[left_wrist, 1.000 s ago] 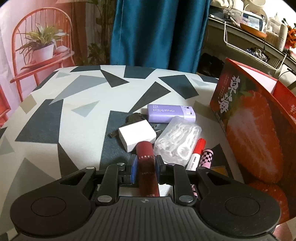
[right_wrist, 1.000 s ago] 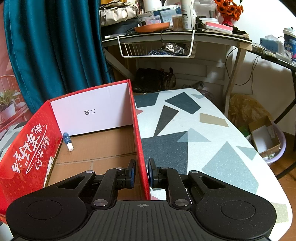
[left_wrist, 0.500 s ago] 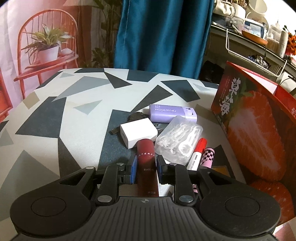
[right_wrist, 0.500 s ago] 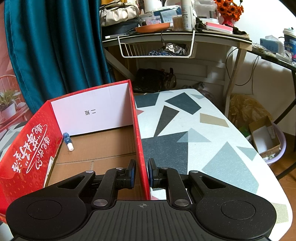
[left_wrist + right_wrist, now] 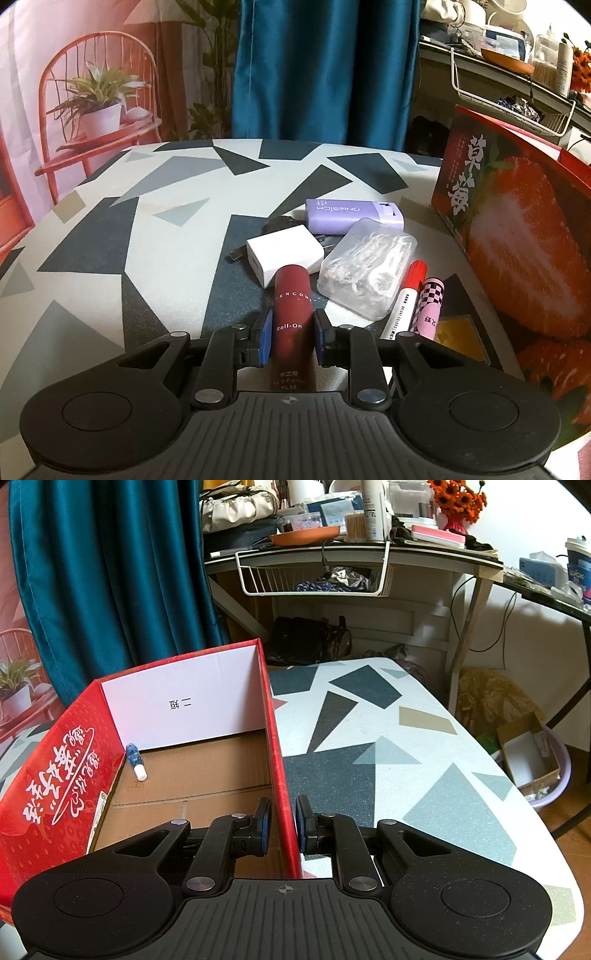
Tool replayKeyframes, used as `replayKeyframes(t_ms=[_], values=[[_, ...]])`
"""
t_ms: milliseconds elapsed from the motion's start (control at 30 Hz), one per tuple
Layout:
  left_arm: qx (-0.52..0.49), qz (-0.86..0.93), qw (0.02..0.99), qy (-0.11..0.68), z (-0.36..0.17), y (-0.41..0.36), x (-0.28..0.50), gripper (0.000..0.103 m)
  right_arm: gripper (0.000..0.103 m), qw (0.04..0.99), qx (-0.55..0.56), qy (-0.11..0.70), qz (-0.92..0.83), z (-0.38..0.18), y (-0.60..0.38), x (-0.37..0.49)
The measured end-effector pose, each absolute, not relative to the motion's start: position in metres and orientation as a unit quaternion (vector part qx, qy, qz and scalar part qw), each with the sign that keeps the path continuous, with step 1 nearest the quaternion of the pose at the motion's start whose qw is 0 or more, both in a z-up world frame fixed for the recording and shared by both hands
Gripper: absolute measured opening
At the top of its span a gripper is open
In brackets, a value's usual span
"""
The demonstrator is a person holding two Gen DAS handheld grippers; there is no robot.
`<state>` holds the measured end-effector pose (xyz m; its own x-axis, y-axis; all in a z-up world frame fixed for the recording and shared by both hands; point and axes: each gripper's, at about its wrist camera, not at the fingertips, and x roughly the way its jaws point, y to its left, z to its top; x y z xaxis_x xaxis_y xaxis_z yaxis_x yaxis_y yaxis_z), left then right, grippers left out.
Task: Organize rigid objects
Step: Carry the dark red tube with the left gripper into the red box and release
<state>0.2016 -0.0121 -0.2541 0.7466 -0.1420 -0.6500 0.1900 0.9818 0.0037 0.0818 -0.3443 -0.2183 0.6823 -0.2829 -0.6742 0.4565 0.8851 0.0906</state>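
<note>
Two matte-black handheld grippers, left gripper [image 5: 291, 338] and right gripper [image 5: 283, 825], show ribbed housings, silver pivot screws and blue finger pads [image 5: 265, 338].

Your left gripper [image 5: 291, 332] sits at the 6 o'clock edge of its own view, pointing toward 12 o'clock and angled downward. Its blue-padded fingers [image 5: 264, 332] are closed against both sides of a dark red roll-on bottle [image 5: 293, 314], holding it lengthwise between them.

Your right gripper [image 5: 283, 825] also fills the 6 o'clock edge of its view, tilted down toward 12 o'clock. Its jaws are pinched nearly together on the right wall of a red box [image 5: 275, 738].
</note>
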Motion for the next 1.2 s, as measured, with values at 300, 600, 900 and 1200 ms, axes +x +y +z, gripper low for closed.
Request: replayKeyframes(t_ms=[300,600,900,1200], values=[[0.053,-0.095,0.934,0.341,-0.254,-0.015,0.200,0.024,0.014,0.908,0.127,0.343,-0.203,-0.218,-0.344,0.082],[0.012,-0.110,0.939,0.325,-0.244,-0.002,0.201,0.024,0.014,0.908,0.127,0.343,-0.203,-0.218,-0.344,0.082],[-0.009,-0.160,0.943,0.290,-0.215,-0.005,0.205,0.024,0.014,0.908,0.125,0.343,-0.204,-0.218,-0.344,0.082],[-0.017,-0.246,0.936,0.252,-0.173,-0.038,0.218,0.024,0.014,0.908,0.125,0.343,-0.204,-0.218,-0.344,0.082]])
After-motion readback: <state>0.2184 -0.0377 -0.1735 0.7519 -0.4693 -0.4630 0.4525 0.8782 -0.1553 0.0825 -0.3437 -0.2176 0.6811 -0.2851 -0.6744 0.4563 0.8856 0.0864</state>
